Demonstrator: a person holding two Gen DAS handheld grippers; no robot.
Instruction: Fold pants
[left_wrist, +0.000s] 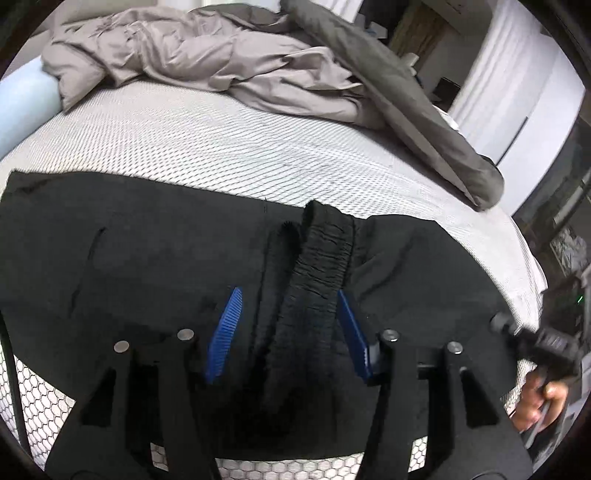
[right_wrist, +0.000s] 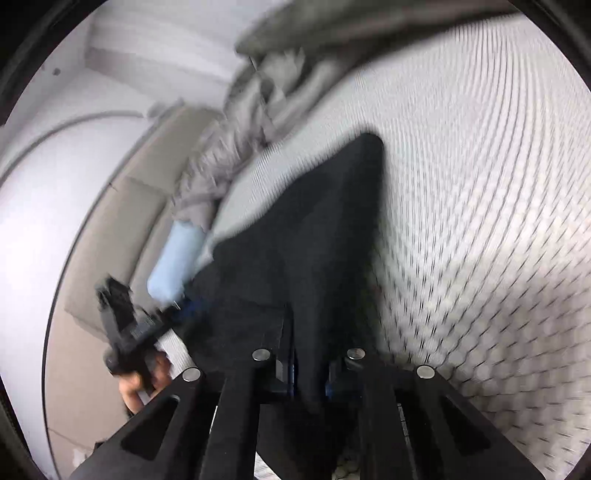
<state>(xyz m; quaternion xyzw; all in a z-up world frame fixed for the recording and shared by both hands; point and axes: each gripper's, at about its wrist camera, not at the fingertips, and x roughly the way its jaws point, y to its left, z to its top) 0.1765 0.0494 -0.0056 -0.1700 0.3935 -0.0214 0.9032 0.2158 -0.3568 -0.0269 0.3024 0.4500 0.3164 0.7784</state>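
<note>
Left tongs (left_wrist: 288, 332) wide open, blue pads (left_wrist: 225, 332) spread either side of the bunched elastic waistband (left_wrist: 317, 258), not pinching it; whether the pads touch the cloth can't be told. Right tongs (right_wrist: 308, 373) nearly closed, clamped on a fold of black cloth that runs up between the fingers; pads mostly hidden by the fabric

Pants (left_wrist: 129, 258) black, lying spread along the near edge of the bed (left_wrist: 221, 147), waistband ridged up in the middle. Left view only: flat layout of the pants, a pocket slit at left, the crumpled grey sheet (left_wrist: 184, 59) and dark grey duvet (left_wrist: 406, 110) heaped at the far side, white curtains (left_wrist: 517, 74) beyond, and the right tongs' body with the hand (left_wrist: 539, 402) at the lower right edge, well apart from the waistband

Right view only: the gripped part of the pants (right_wrist: 314, 240) lifted off the mattress into a peak, tilted frame, heavy motion blur. It also shows the left tongs (right_wrist: 125, 332) from outside, held by a hand (right_wrist: 144, 384) at lower left, next to a pale blue pillow (right_wrist: 173, 258), with a beige headboard (right_wrist: 122, 240) behind. Mattress cover (right_wrist: 480, 221) white with dark honeycomb mesh, sharp in the left view, smeared here
</note>
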